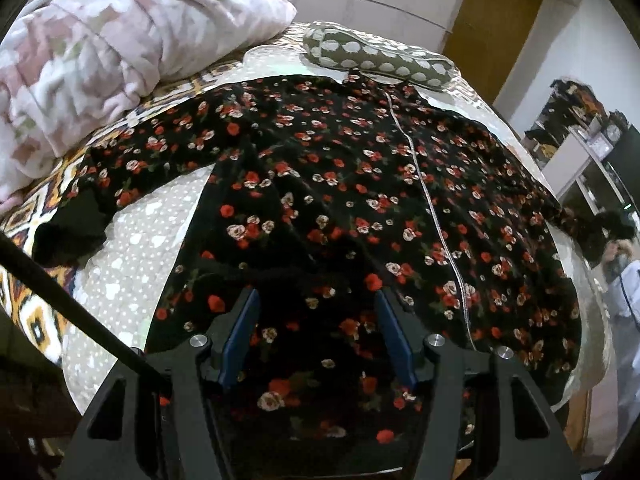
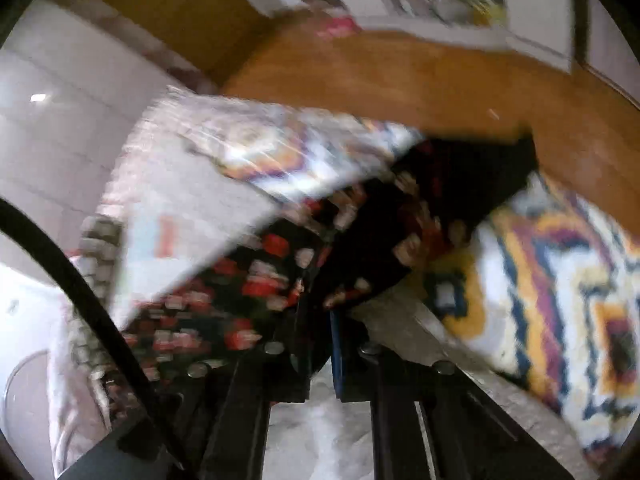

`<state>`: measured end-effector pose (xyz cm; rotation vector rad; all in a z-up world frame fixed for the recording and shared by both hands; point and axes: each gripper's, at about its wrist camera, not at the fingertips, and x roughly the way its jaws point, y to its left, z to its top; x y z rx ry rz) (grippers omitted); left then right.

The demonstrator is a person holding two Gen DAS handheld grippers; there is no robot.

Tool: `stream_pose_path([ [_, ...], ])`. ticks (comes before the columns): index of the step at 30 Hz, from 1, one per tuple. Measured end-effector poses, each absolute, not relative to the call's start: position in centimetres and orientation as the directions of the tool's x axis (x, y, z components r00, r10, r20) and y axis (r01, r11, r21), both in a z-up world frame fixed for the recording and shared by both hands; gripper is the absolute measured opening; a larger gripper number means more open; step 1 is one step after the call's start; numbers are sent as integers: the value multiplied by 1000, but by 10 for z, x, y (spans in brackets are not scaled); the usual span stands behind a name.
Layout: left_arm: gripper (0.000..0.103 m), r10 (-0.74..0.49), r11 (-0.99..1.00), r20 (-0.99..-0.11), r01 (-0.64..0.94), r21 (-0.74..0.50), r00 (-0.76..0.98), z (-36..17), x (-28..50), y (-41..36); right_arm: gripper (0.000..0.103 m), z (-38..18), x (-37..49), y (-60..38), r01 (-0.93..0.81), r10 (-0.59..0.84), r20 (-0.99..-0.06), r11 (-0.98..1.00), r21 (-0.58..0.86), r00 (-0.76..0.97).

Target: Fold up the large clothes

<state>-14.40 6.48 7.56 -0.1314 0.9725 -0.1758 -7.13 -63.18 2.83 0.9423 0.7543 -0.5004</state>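
Left tongs [image 1: 316, 300] gape over floral dress [image 1: 340, 184]; right tongs [image 2: 320, 316] pinch its sleeve

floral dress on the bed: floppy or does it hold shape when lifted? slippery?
Likely very floppy: the floral dress lies in soft creases, and the part pinched in the right gripper seems to bunch. Probably light, since it drapes thinly over the bed. Slip can't be judged; the left gripper is open above it.

A bed with a beige dotted quilt [image 1: 132, 256] holds a spread black floral dress [image 1: 360, 184], a pink fluffy blanket [image 1: 100, 52], and an olive spotted pillow [image 1: 380, 58].
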Motion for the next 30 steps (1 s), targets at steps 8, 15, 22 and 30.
stream_pose_path([
  [8,59,-260,965,-801,105,-242,539,70,-143,66,12,39,-164,-599,506,-28,-632,626,593,775],
  [15,59,-245,968,-793,92,-234,558,74,-151,77,31,8,-214,-615,564,-55,-627,501,656,777],
  [22,59,-254,964,-800,70,-258,544,69,-149,83,65,0,-232,-637,500,-21,-525,338,797,851],
  [30,59,-236,969,-805,75,-234,544,71,-150,77,40,-17,-186,-652,595,-52,-601,232,769,797],
])
